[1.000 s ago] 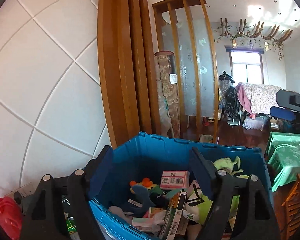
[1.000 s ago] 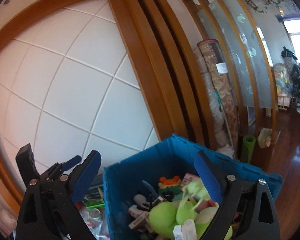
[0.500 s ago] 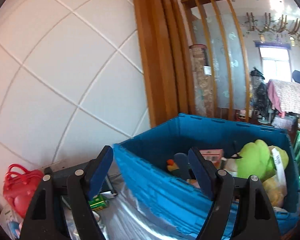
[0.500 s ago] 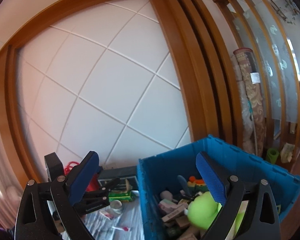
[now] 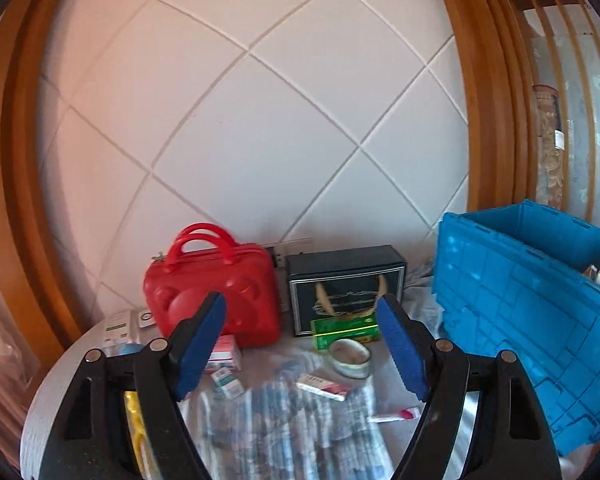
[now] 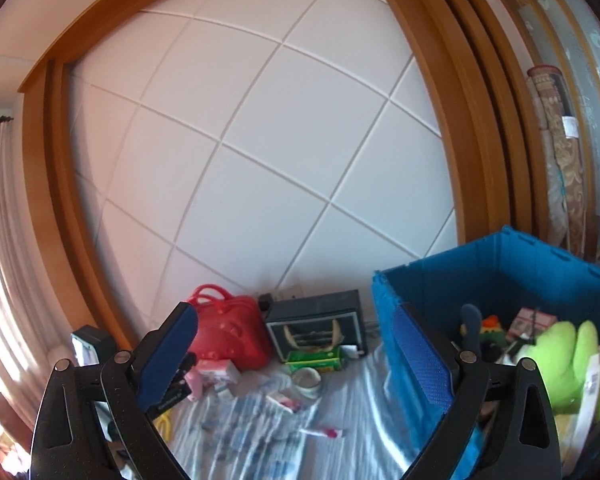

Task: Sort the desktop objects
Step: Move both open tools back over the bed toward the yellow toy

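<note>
My left gripper [image 5: 300, 320] is open and empty, hanging over a cloth-covered table [image 5: 284, 432]. Ahead of it lie a tape roll [image 5: 350, 358], a green box [image 5: 346, 330], a small pink-and-white box [image 5: 324, 386] and a thin tube [image 5: 396, 414]. A red carry case [image 5: 212, 292] and a black box [image 5: 346, 284] stand against the wall. The blue crate [image 5: 520, 308] stands at the right. My right gripper [image 6: 296, 332] is open with nothing between its fingers. Its right finger is in front of the crate [image 6: 500, 264], which holds a green plush [image 6: 572, 360] and several small items.
A white panelled wall [image 5: 260, 120] with a wooden frame closes off the back of the table. Small medicine boxes [image 5: 226, 354] lie by the red case [image 6: 228, 336]. A yellow item [image 5: 134, 420] shows behind my left finger. A curtain [image 6: 0, 240] hangs at the far left.
Both grippers have swung left, away from the blue crate and towards the table's clutter. The crate has slid to the right edge of both views. Both pairs of jaws stay wide.
</note>
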Motion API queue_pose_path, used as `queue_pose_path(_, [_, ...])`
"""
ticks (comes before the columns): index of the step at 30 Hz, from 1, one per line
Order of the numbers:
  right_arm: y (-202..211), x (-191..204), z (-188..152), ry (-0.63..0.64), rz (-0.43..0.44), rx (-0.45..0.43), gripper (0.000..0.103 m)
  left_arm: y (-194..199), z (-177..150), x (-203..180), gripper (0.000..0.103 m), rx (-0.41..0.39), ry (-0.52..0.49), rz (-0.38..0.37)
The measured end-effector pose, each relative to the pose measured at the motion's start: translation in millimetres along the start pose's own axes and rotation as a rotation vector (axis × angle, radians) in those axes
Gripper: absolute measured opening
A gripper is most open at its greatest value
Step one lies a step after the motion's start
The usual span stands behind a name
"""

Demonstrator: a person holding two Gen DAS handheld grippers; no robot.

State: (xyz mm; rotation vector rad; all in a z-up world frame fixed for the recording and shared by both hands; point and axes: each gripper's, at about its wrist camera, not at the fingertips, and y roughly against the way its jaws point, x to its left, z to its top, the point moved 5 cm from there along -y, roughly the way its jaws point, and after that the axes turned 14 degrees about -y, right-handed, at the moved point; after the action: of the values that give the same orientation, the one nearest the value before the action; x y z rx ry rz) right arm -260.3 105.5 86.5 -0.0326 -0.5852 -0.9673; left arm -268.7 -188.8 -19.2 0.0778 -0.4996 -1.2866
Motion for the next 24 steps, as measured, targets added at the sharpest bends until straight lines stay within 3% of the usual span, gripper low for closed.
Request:
queue_pose_path(7, [-42.0, 41.3, -73.1, -0.027, -0.042, 0.094, 0.102, 11.5, -80.4, 99.2, 0.077, 0.093, -0.044, 0.097])
queue_pose_path(14, [-77.5, 35.2, -145.8, -0.085, -0.100, 0.215, 0.102, 4.0, -156.5, 163.1, 0.077, 0.215, -0.099, 0.151])
queue_pose_path(18, [-96.5, 29.6, -156.8, -0.052, -0.118, 0.259, 0.102, 3.7, -181.0, 177.9, 0.077, 0.243, -0.128, 0.173])
queue_pose_path(24, [-135.3, 25.8, -160.8, 0.023, -0.126, 0.295, 0.103, -21.9, -205.8, 186.7, 0.077, 0.299, -0.086, 0.173])
